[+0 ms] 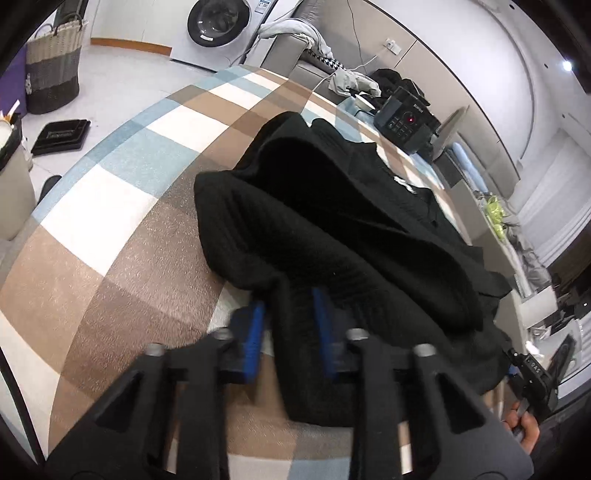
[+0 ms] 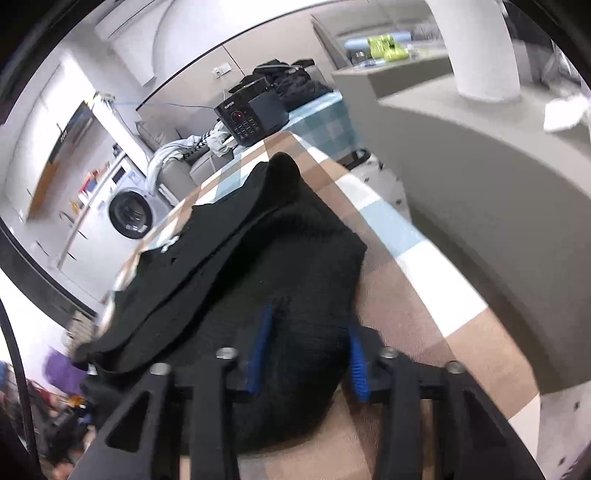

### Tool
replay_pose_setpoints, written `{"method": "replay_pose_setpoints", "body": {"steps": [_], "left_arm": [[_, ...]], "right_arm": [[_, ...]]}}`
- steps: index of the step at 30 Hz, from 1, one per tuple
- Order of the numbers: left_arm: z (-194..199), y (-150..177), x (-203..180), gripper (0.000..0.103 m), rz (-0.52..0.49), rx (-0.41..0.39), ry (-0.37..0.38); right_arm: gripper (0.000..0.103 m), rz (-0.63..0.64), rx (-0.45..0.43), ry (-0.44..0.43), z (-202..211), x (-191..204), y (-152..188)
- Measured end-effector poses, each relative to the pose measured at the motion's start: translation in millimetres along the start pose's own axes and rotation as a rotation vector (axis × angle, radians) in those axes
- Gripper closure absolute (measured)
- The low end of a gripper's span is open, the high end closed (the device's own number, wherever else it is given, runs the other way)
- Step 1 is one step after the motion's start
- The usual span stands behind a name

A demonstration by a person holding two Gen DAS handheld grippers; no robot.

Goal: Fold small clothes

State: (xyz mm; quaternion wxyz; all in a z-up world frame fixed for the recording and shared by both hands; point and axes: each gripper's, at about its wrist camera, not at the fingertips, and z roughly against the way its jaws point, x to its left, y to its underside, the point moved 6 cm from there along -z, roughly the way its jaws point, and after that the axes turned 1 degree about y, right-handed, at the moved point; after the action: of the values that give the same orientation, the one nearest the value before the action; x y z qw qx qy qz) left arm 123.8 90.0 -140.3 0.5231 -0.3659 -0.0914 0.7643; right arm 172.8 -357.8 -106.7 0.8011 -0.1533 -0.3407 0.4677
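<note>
Black knit garment on checked counter; left hand-held gripper and right hand-held gripper each clamp near hem.

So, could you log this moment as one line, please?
left gripper: shut on black garment | right gripper: shut on black garment | checked cloth underneath

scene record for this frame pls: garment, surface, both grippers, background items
garment: black knit garment, bunched, lying on the table
surface: checked tablecloth in brown, white and blue
left gripper: blue pads closed on the garment's near edge
right gripper: blue pads closed on a thicker bunch of the same garment
background: black appliance at the table's far end; washing machine; woven basket on the floor
</note>
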Motion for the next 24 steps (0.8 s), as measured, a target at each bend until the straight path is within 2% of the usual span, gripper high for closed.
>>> {"method": "replay_pose_setpoints", "body": {"steps": [1,4,19,21,22,24], "left_arm": [[-2,0,1,0.097,-0.002,0.0,-0.009],[3,3,6,0.098,-0.003,0.003,-0.006],[60,43,35,0.098,0.007,-0.012,-0.002],[63,46,37,0.097,0.02,-0.008,-0.002],[63,46,39,0.095,0.025,-0.001,-0.018],[65,44,43,0.086,0.045,0.008,-0.037]], "right_arm": [[0.08,0.015,0.006,0.004,-1,3,2],[0.083,0.03,0.023,0.014,-2,4,7],[0.084,0.025,0.04,0.0,41,-6,42],[0.081,0.007,0.049,0.009,40,-8,41],[0.075,-0.009,0.047,0.005,40,-9,38],[0.068,-0.024,0.025,0.012,46,-14,31]]}}
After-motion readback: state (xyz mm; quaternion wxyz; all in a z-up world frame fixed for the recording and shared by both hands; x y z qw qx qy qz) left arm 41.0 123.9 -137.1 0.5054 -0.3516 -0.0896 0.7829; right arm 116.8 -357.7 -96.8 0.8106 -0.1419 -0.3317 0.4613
